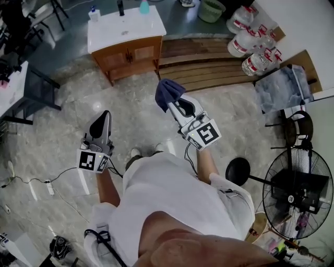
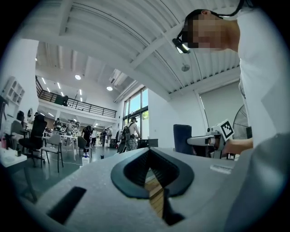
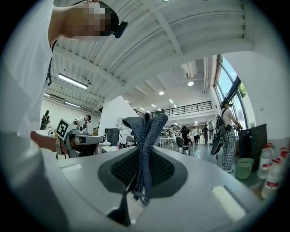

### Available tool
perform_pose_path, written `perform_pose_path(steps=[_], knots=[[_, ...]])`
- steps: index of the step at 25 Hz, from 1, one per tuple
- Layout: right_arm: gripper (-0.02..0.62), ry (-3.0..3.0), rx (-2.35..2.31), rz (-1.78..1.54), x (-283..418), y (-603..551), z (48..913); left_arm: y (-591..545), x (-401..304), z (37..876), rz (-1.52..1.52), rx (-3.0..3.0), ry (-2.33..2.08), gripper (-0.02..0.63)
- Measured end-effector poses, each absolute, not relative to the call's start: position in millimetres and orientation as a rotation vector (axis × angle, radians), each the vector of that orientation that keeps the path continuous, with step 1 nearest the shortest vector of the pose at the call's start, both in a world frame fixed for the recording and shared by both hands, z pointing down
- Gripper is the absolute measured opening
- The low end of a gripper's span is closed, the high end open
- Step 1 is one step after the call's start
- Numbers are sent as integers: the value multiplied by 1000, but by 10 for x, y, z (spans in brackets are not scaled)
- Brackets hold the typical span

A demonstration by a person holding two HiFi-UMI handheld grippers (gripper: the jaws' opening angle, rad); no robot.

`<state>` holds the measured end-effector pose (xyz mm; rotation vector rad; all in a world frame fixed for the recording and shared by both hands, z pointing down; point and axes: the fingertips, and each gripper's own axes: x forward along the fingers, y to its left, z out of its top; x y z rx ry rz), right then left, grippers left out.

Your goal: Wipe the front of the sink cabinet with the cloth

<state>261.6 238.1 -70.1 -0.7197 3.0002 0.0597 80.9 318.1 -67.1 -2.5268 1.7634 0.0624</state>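
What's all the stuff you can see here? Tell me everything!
sink cabinet: one, brown wood with a white top, ahead on the floor
cloth: one, dark blue, pinched in the right hand-held gripper
water jugs: several, clear, top right
bucket: one, green, left of the jugs
wooden slats: one set, brown, right of the cabinet
fan: one, black, lower right
left hand-held gripper: one, grey and black, shut, empty
right hand-held gripper: one, grey, shut on the cloth

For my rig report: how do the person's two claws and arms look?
Both the left claw and right claw have light grey bodies, black jaw pads and a white cube with black square markers. A dark cable trails from each. The person wears a white short-sleeved shirt.
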Motion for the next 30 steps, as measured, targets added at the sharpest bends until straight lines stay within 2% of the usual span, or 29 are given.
perform_pose_path(steps=[6, 13, 19, 30], knots=[[66, 2997, -668, 12, 2777, 2055, -619, 2936, 901, -496, 3, -2503, 1819, 5], [66, 3051, -581, -4, 2541, 1671, -457, 2502, 669, -419, -1, -2468, 1874, 5], [67, 3051, -621, -40, 2071, 1123, -375, 1887, 180, -346, 20, -2500, 1853, 5], [67, 3069, -777, -120, 749, -92, -195, 523, -1098, -170, 50, -2651, 1744, 5]])
